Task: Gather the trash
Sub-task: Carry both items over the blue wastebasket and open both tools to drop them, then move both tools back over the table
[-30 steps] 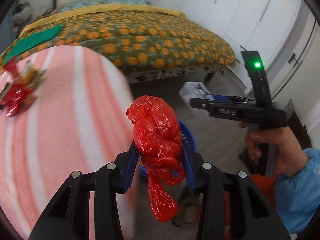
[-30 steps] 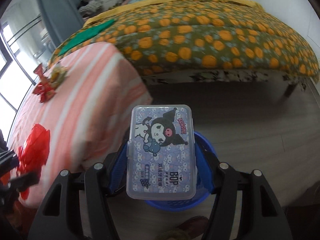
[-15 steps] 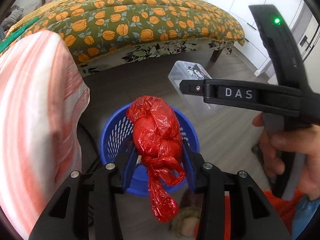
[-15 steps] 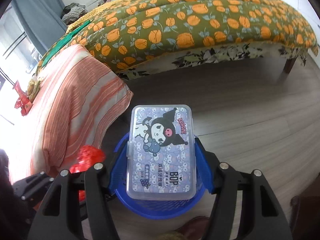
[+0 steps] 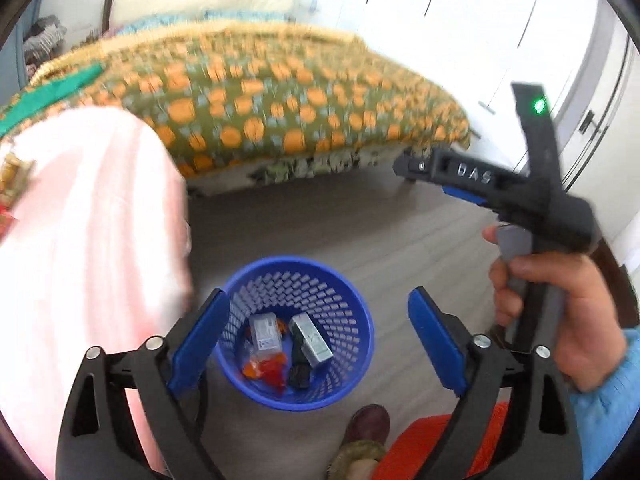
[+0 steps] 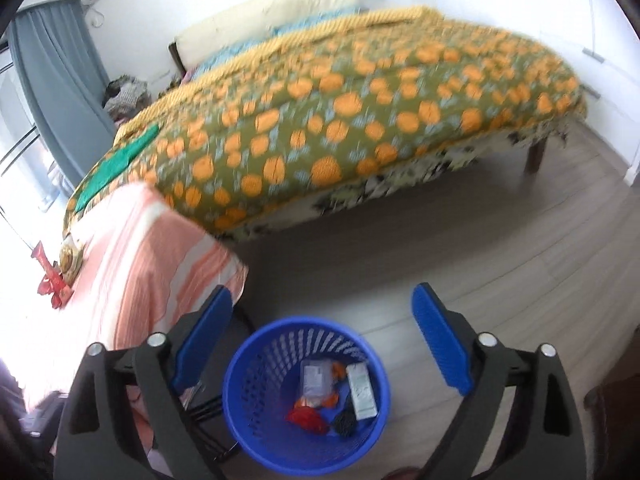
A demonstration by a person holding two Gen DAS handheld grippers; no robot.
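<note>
A blue mesh basket (image 5: 352,380) stands on the floor below both grippers. In it lie a crumpled red bag (image 5: 274,374), a clear printed box (image 5: 266,332), a grey box (image 5: 312,340) and a dark item (image 5: 300,376). My left gripper (image 5: 318,295) hangs over the basket with its jaws opening and nothing between them. My right gripper (image 6: 322,291) is also above the basket (image 6: 304,322), jaws opening and bare; the red bag (image 6: 306,418) and printed box (image 6: 316,378) lie below it. A red wrapper (image 6: 50,276) and a gold one (image 6: 70,256) rest on the striped cloth (image 6: 152,264).
A bed with an orange-spotted green cover (image 6: 340,120) runs behind the basket, with wooden floor (image 6: 460,248) between. A hand (image 5: 560,312) in a blue sleeve holds the other gripper's handle at the right. A shoe (image 5: 368,420) is near the basket. White cupboard doors (image 5: 460,20) line the far wall.
Both grippers have opened wide. The red bag has left the left jaws and the printed box the right jaws, and both now lie in the basket.
</note>
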